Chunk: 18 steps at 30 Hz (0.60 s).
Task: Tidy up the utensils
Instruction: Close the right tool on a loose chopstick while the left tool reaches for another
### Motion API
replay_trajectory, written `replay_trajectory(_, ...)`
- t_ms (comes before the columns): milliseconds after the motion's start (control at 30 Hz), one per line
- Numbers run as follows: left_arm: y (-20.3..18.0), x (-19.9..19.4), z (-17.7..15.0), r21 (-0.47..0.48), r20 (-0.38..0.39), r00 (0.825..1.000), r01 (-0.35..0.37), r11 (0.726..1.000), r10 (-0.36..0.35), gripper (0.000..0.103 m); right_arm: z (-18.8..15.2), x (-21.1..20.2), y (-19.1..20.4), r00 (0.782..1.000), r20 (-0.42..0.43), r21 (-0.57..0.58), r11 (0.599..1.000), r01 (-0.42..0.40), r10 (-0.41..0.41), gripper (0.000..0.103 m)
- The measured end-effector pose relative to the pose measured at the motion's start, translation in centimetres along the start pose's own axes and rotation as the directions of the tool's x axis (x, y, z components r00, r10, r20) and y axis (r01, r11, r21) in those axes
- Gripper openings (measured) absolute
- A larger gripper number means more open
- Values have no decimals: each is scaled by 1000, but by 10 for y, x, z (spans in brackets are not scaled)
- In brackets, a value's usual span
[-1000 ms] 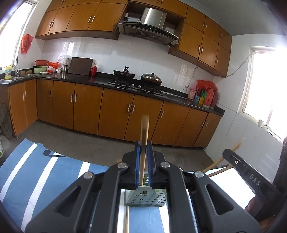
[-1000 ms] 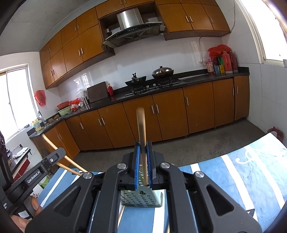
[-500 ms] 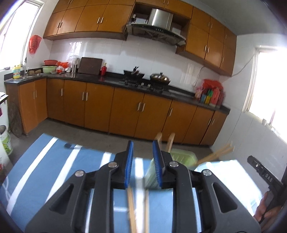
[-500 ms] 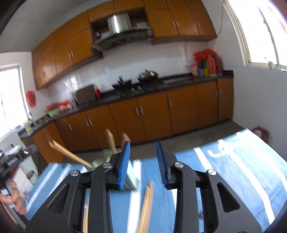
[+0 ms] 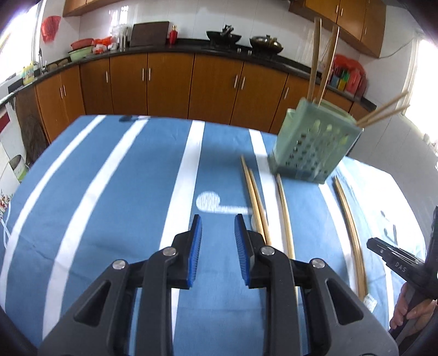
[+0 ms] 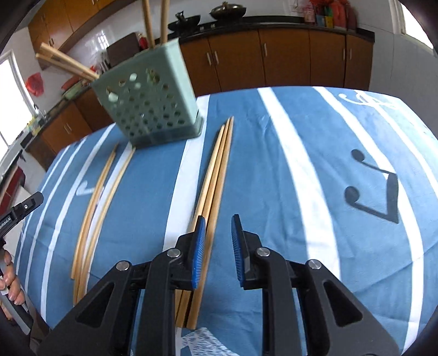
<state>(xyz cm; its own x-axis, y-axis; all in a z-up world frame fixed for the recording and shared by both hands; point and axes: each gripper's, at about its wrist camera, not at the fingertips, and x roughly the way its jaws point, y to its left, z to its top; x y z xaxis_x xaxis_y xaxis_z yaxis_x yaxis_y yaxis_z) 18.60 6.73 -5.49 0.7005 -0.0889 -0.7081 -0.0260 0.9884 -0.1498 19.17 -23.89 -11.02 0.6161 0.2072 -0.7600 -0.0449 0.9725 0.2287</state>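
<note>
Chopsticks [image 6: 98, 202] loose on blue striped surface [image 6: 273, 175]; green perforated holder [image 6: 147, 109] beyond, four sticks inside; left gripper [image 5: 218, 241] narrow gap, empty; right gripper [image 6: 218, 241] closing, empty, over second chopstick bundle [image 6: 216, 169]

Upright perforated green holder [image 6: 149, 106] with four chopsticks, loose wooden chopsticks [image 6: 216, 175] flat beside it

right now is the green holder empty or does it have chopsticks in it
Not empty: the green holder has four chopsticks sticking out of its top.
</note>
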Motion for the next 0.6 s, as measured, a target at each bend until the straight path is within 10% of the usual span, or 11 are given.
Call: replay_trajectory(600, -25, 22, -14, 38, -82, 994, 76, 996, -72, 29, 5, 8, -19, 987, 8, 10, 987, 159, -159, 7)
